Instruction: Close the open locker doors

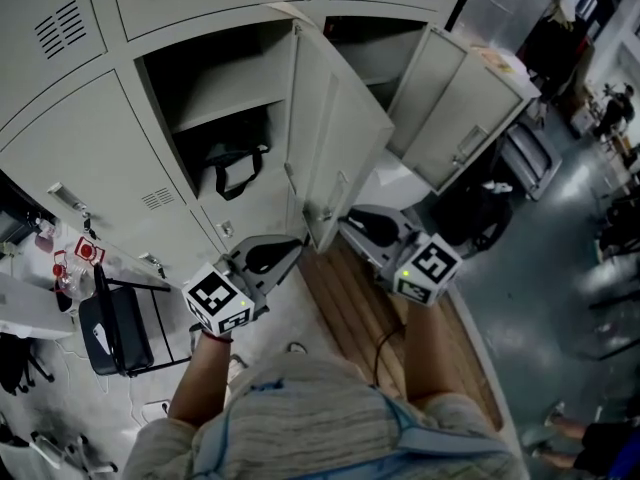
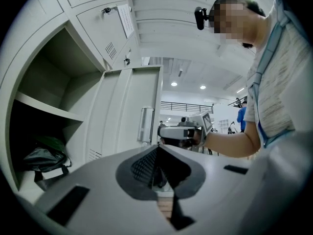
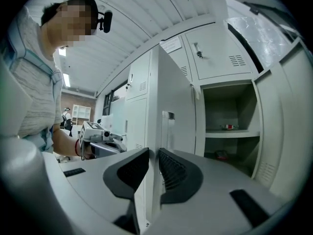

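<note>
My right tongs point(image 3: 153, 153) pinch the door point(image 3: 172, 89) edge; left tongs point(image 2: 156, 150) closed, empty. Only the right gripper view shows a red item point(image 3: 227, 127) on the locker shelf point(image 3: 244, 132) at three o'clock.

Two pale-grey locker doors point(image 1: 335, 138) ajar

Locker door point(image 1: 335, 138) is painted sheet metal by the looks of it, pale grey, smooth, soft satin sheen, same as the lockers point(image 1: 90, 158) around it. Its handle plate point(image 2: 145, 125) is shinier bare metal. Left gripper point(image 2: 157, 151) and right gripper point(image 3: 153, 153) are matt grey plastic, with dark ribbed pads point(image 3: 169, 170). Bag point(image 1: 232, 168) inside looks like black cloth. Planks point(image 1: 355, 313) underfoot are wood grain, grey floor point(image 1: 530, 258) beyond is glossy.
</note>
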Available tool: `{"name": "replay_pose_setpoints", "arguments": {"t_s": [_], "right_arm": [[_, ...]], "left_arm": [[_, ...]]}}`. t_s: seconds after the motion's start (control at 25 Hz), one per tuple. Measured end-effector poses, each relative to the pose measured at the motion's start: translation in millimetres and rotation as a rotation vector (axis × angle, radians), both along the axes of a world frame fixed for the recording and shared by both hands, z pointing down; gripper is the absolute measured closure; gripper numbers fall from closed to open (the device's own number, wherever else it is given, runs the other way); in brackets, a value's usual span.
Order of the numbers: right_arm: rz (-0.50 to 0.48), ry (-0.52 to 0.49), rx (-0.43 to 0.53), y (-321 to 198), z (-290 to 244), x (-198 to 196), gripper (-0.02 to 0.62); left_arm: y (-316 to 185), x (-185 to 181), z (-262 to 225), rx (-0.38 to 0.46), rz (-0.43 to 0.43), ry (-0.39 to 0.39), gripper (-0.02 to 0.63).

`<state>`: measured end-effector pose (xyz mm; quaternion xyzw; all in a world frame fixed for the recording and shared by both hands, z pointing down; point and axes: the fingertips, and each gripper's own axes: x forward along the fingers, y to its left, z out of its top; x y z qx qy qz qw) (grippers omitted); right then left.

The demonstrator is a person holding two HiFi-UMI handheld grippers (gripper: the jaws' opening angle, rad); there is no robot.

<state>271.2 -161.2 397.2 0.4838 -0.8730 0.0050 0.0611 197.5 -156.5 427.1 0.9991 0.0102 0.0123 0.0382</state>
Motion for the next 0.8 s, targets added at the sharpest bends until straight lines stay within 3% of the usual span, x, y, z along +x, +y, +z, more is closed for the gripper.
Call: {"name": "replay_pose_setpoints", "arguments": {"t_s": [0.52,0.8], "right_arm": [[-0.022,0.022,0.021,-26.2,-0.5,-76.3,0.534],[0.054,0.071,0.018,-53.8,-0.3,-121.5,0.535]], "left_arm": [[-22.4,-65.7,1.5,0.0,-0.091,0.002,0.603],[-41.2,-100.6,0.0,-0.007,-0.139,0.003,0.603]]}}
